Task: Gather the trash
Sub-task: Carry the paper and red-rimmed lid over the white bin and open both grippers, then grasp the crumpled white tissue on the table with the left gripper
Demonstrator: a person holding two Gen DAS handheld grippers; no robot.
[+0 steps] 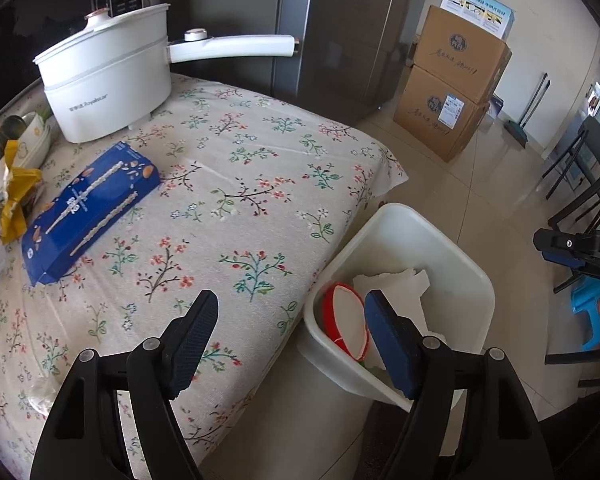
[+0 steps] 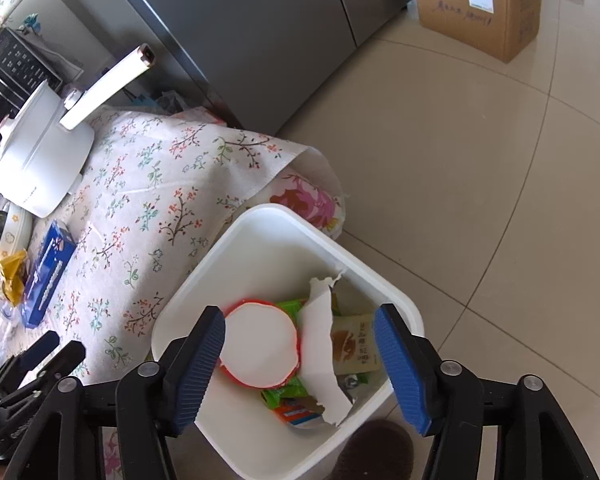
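Both jaws agape above trash bin (image 2: 284,236).

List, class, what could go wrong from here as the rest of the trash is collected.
1. The blue box lies close to the white pot; reaching with the left hand-held gripper might bump it.
2. The white bin stands right against the tablecloth edge; a careless drop could miss onto the floor.

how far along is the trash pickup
Done: the white bin already holds a red-rimmed lid, torn paper and wrappers. In hand: nothing; both the left tool and right tool are open. Left: the yellow wrapper, maybe the blue box.
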